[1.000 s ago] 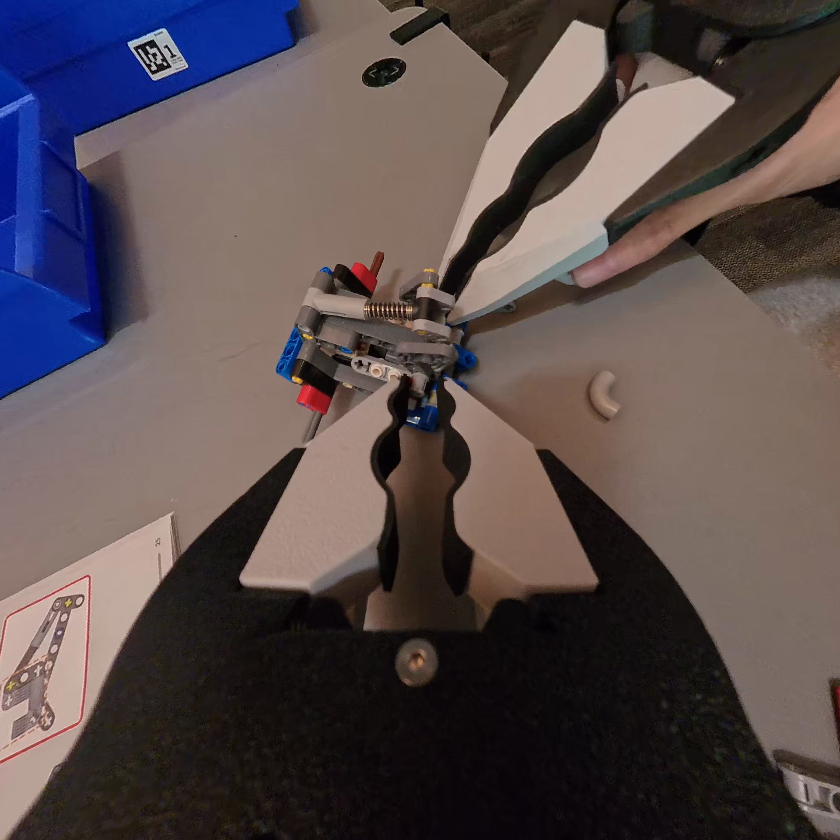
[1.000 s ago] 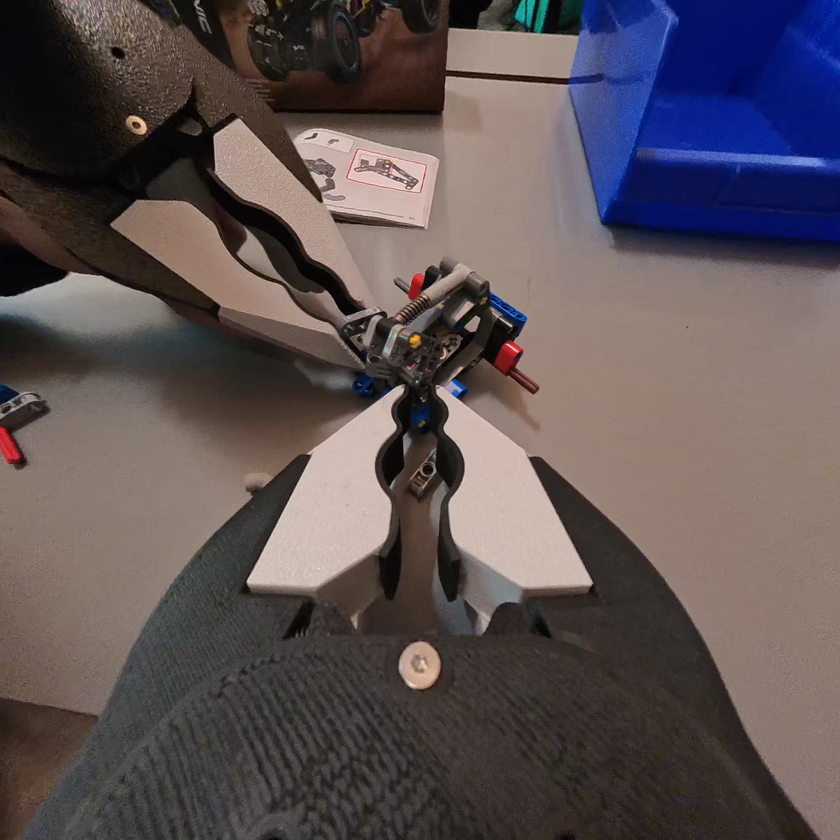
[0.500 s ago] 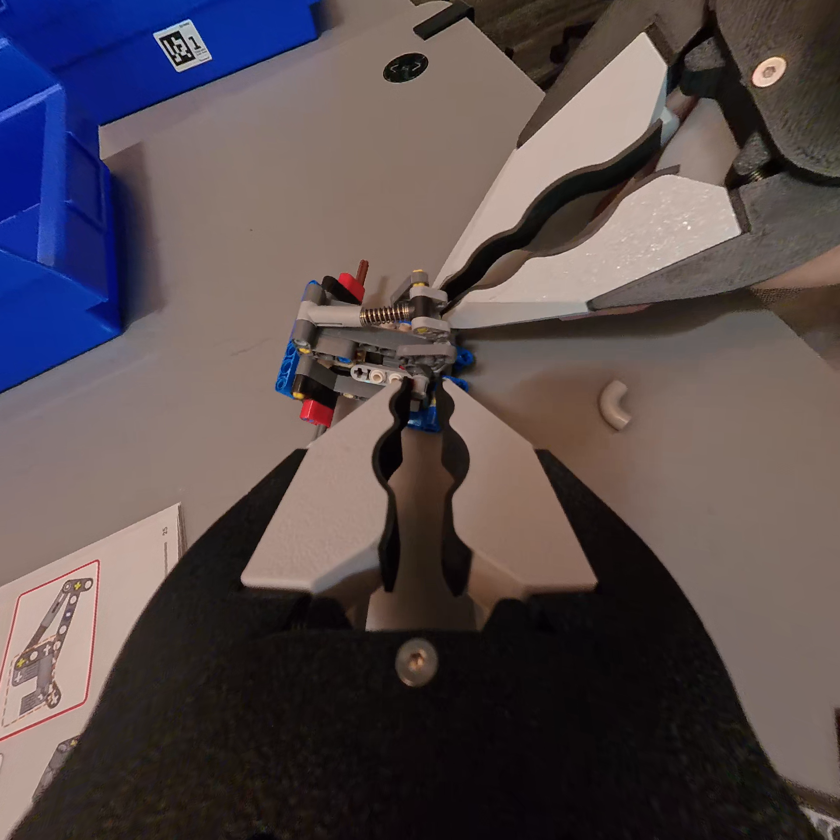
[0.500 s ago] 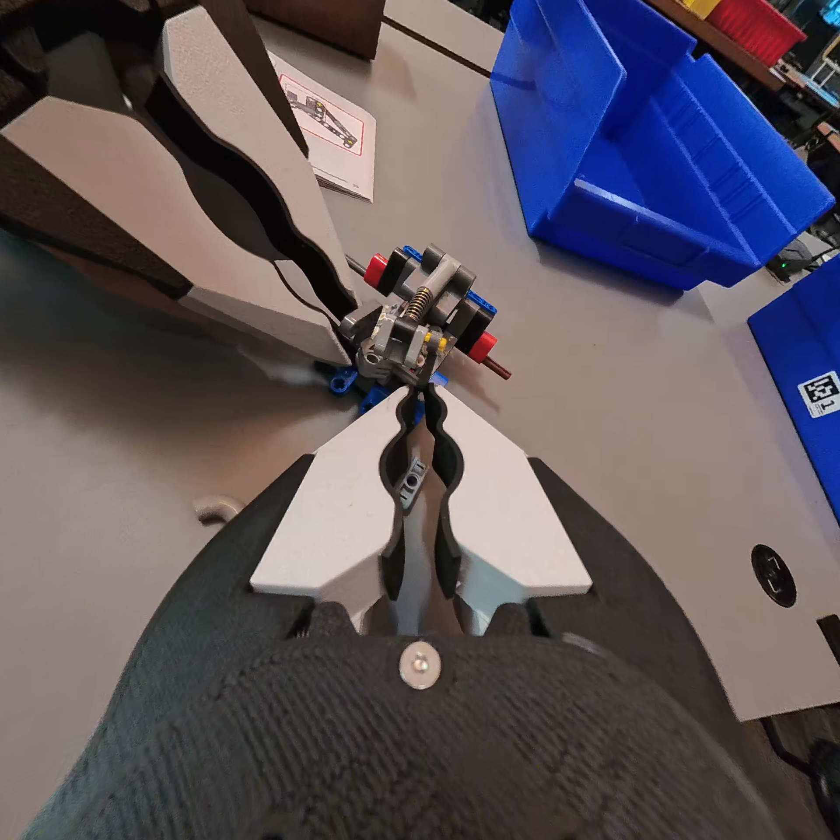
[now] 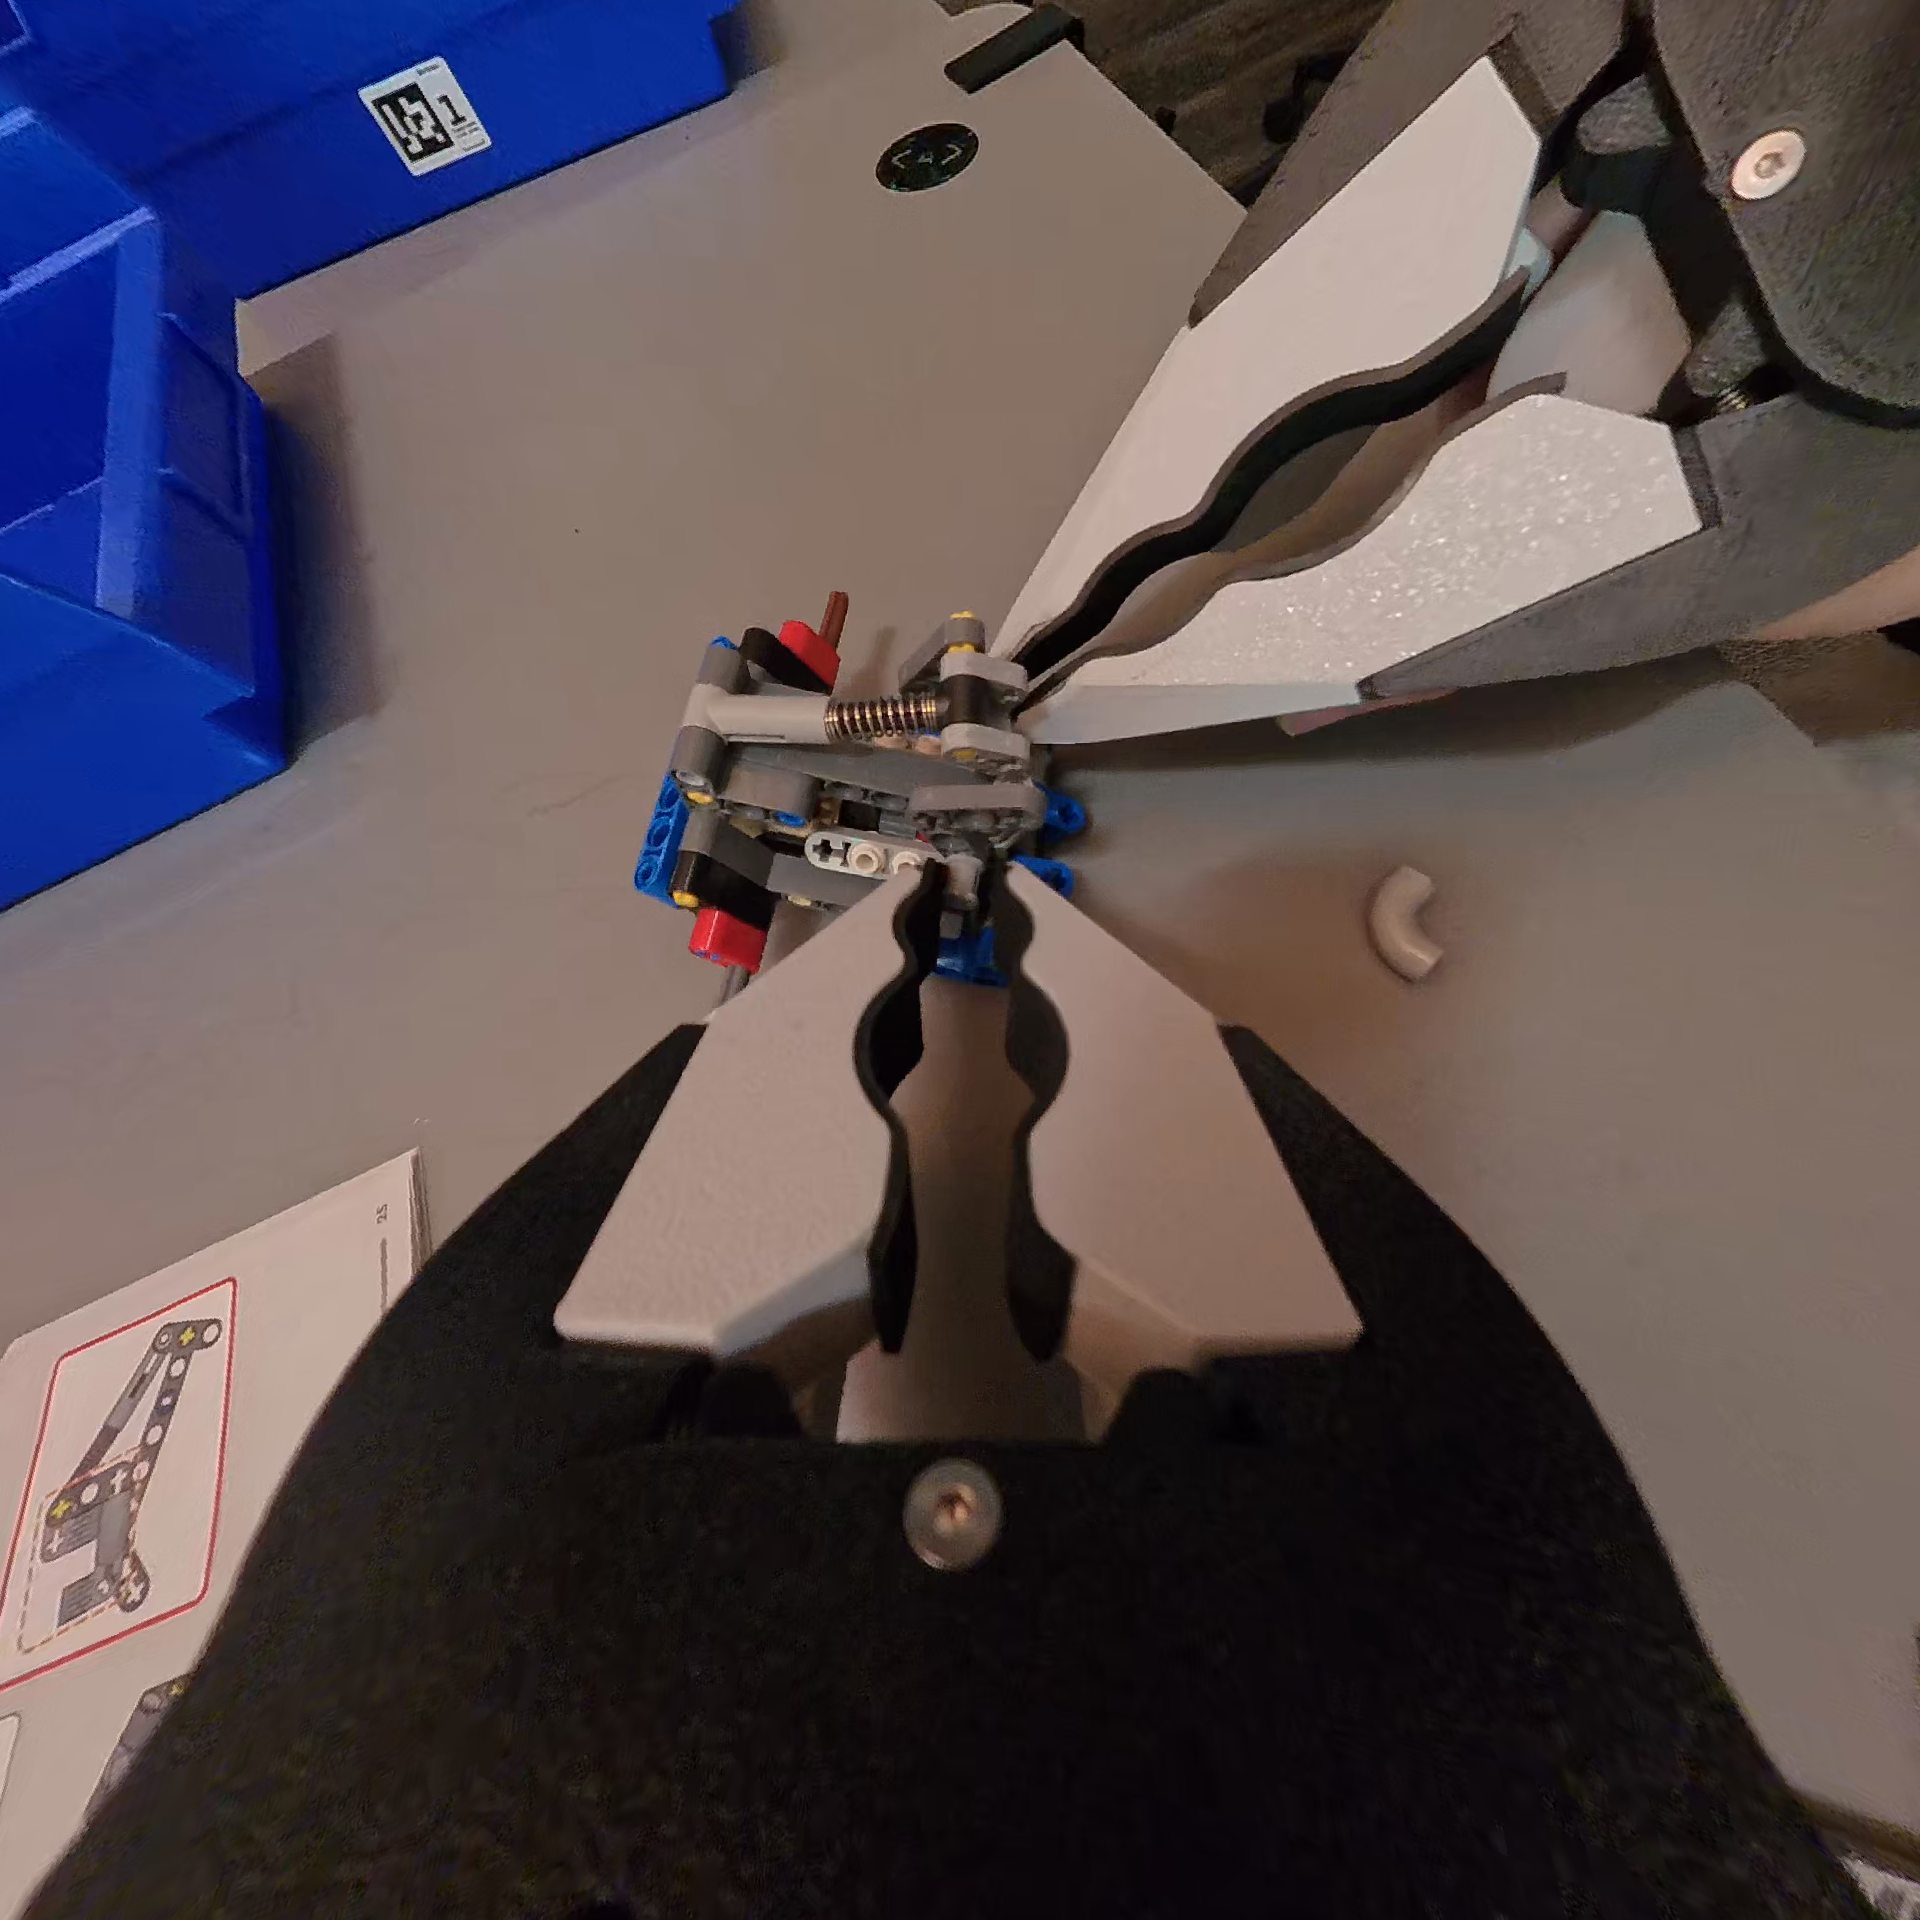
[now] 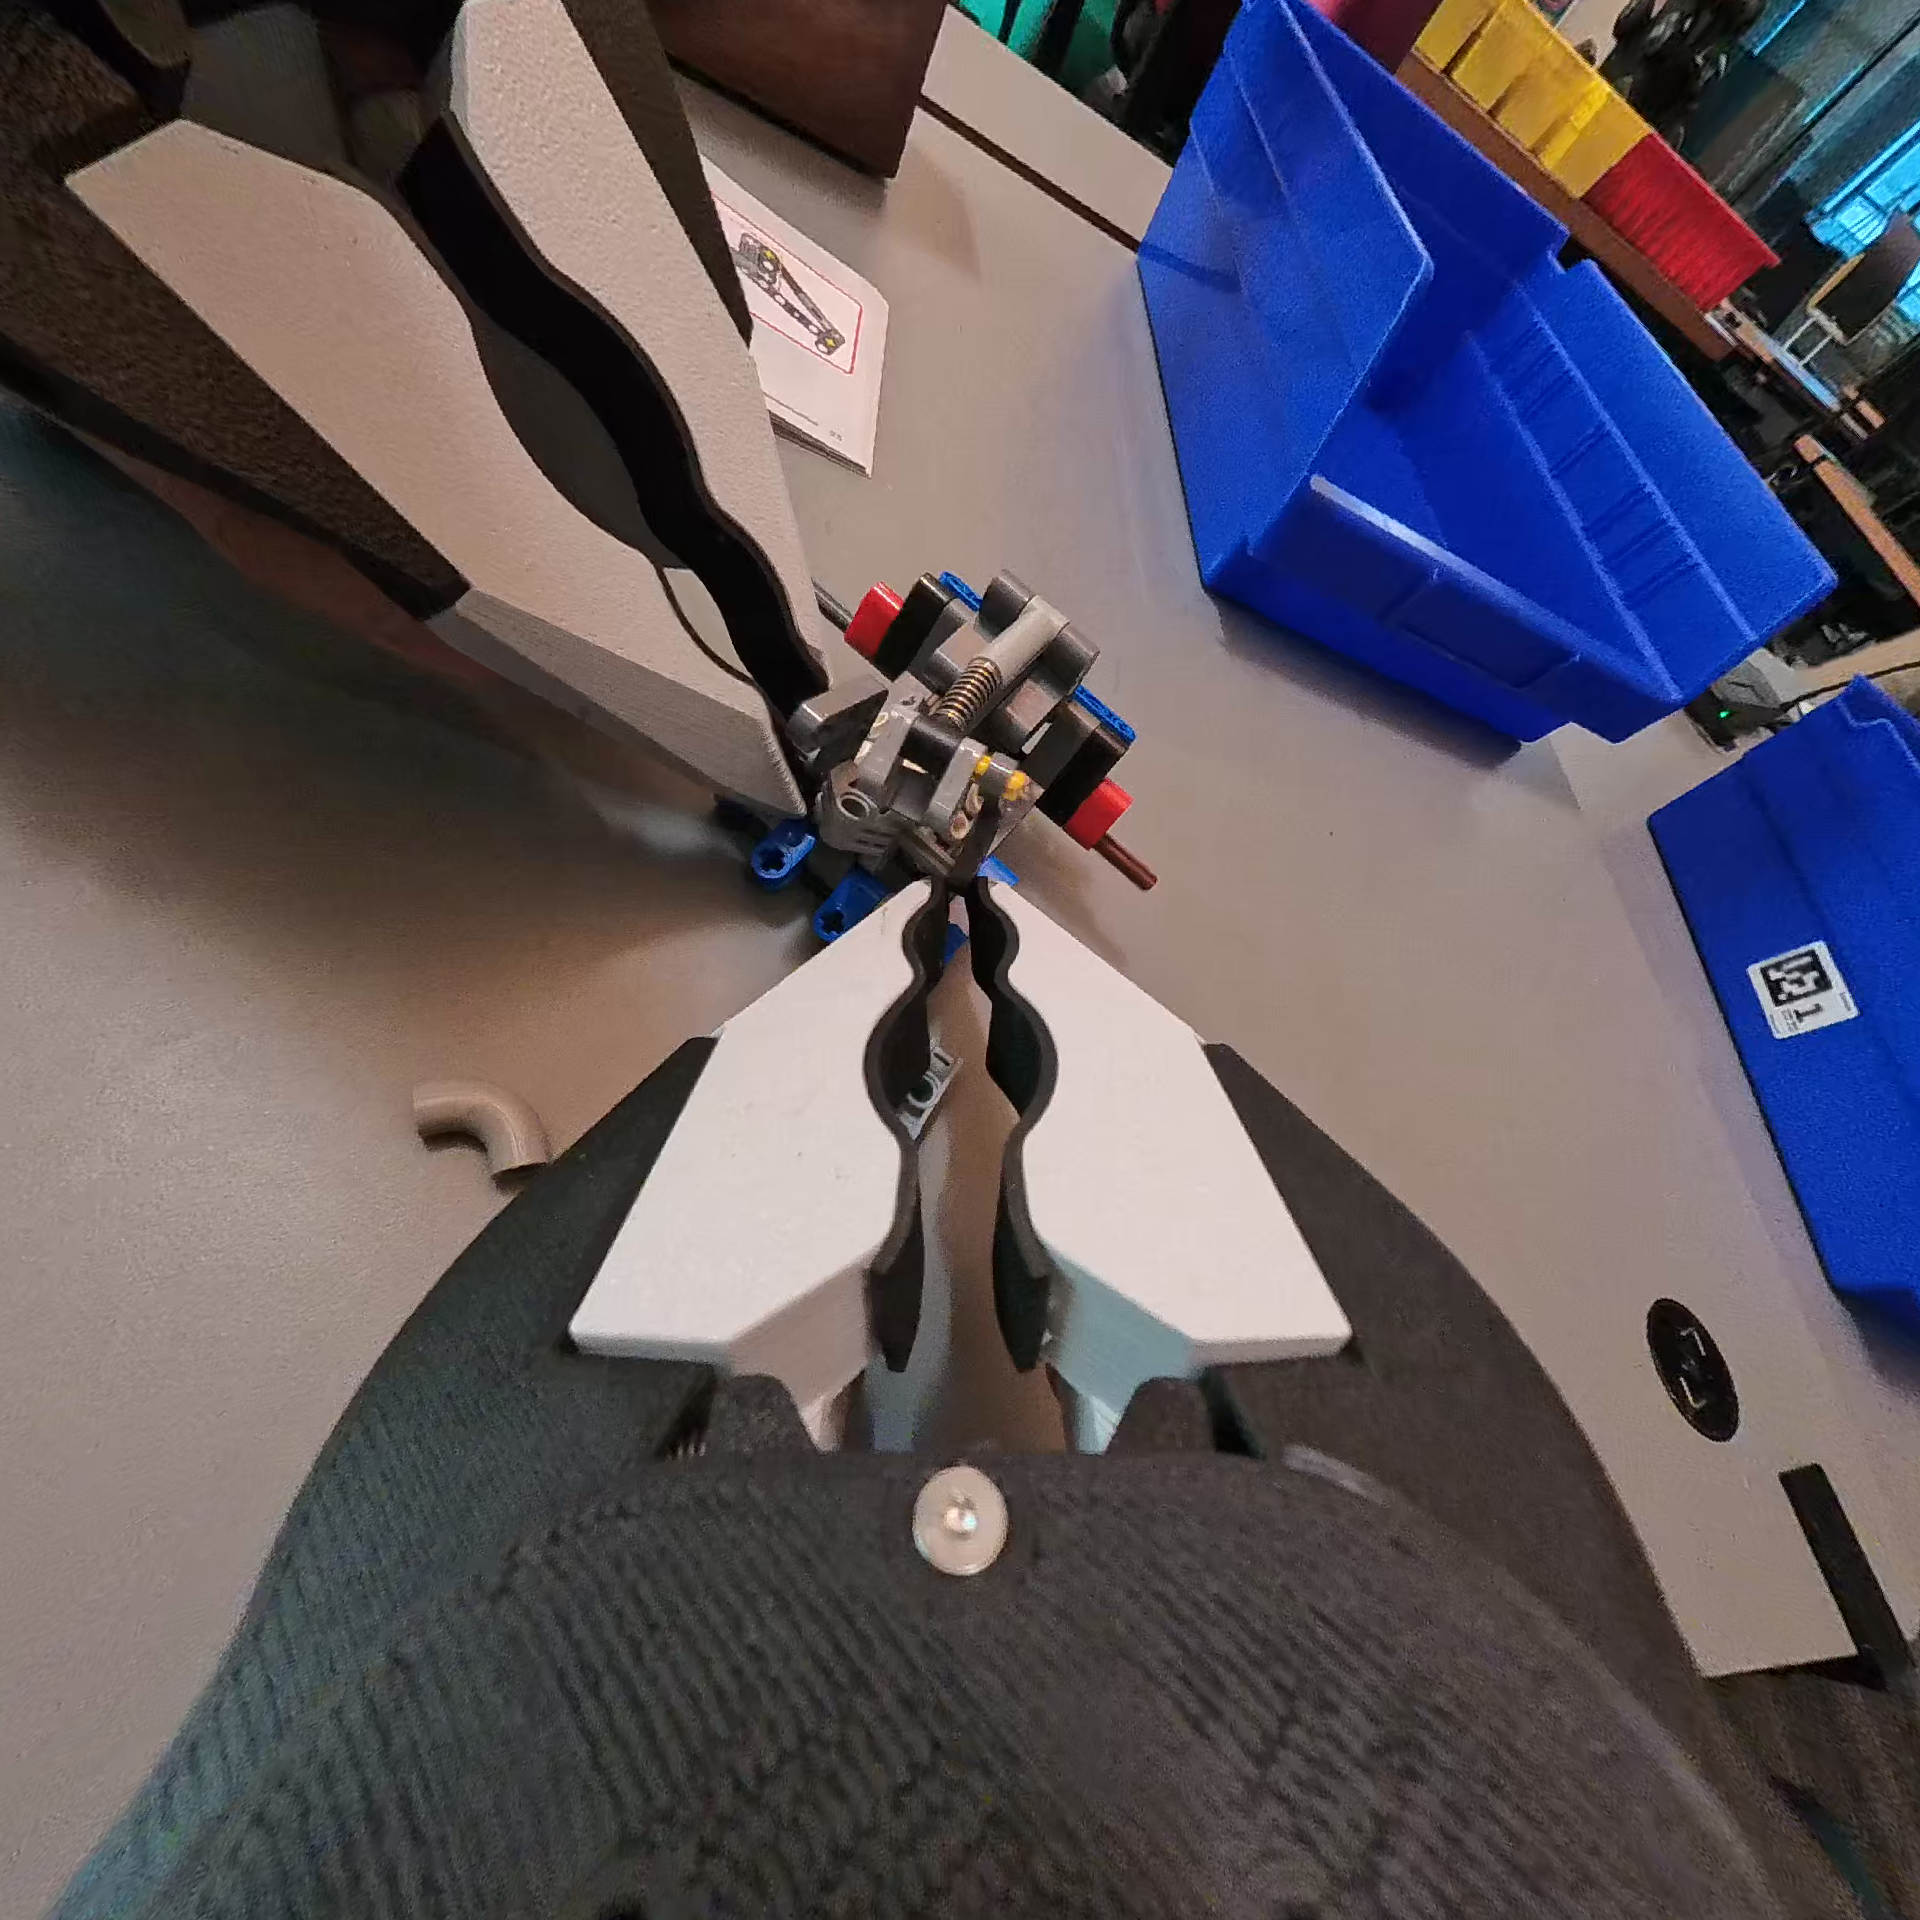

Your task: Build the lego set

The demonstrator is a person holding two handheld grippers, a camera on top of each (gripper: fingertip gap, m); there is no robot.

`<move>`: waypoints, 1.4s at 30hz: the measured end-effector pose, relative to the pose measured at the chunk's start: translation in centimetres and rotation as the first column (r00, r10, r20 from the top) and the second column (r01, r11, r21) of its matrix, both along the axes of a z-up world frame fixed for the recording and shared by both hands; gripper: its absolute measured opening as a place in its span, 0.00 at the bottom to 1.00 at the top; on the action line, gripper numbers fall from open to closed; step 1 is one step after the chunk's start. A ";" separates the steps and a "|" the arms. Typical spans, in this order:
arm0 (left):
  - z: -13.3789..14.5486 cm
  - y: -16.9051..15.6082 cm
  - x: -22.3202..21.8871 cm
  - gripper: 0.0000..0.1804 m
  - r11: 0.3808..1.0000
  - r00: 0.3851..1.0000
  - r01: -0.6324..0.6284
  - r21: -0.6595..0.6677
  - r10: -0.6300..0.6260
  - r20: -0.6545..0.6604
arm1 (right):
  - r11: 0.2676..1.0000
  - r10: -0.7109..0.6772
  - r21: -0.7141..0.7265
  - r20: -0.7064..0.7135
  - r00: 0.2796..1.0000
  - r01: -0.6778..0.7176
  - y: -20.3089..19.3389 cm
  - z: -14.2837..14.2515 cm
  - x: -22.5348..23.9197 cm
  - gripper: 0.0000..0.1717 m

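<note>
Left claw (image 5: pixel 956 883): closed on the near edge of the brick assembly (image 5: pixel 852 769); fingertips pinching a small grey part at its lower right corner, a narrow gap between the pads.
Right claw (image 6: pixel 951 894): nearly shut, tips clamped on a thin dark edge at the assembly's near side; in the left wrist view, entering from upper right and meeting the spring end of the model.
Brick assembly: centre of both frames, resting on or just above the grey surface (image 5: pixel 623 468); grey beams, a metal spring (image 5: pixel 883 715), red bushes, blue pieces below, a brown axle sticking out.
Loose grey piece (image 6: pixel 928 1091): lying between the right claw's fingers, behind the tips, not pressed by the pads.
Risk, grip: both holds on thin edges only; likely slip or twist if the two claws pull in different directions.
Risk, model: possible popping of pins or of the spring under a squeeze or a pry.
Risk, small parts: curved beige piece (image 5: pixel 1405 923) just right of the left claw, easily knocked aside.
Edges: blue bins (image 5: pixel 125 499) at upper left of the left view; surface edge (image 5: pixel 1091 94) at the top; instruction booklet (image 5: pixel 135 1455) at lower left.
Open room: bare surface between assembly and bins, and to the lower right.
</note>
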State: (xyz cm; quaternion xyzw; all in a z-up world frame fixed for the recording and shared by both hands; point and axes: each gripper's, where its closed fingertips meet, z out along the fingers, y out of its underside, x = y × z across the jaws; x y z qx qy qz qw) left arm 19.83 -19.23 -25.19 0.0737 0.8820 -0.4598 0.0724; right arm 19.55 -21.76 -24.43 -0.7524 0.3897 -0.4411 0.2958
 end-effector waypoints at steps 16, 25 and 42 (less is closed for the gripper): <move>0.0 0.0 0.3 0.02 1.000 1.000 -0.020 -0.002 0.020 0.008 | 0.997 0.066 0.053 -0.030 0.997 -0.065 0.1 0.2 0.3 0.04; 0.1 0.0 0.3 0.02 1.000 0.999 -0.012 -0.005 0.012 0.043 | 0.990 0.140 -0.004 -0.019 0.990 -0.140 0.1 0.3 0.3 0.02; 0.1 -0.2 0.8 0.02 0.999 0.994 -0.044 -0.005 0.045 0.104 | 1.000 -0.004 -0.003 -0.045 0.999 0.004 0.0 0.0 0.8 0.01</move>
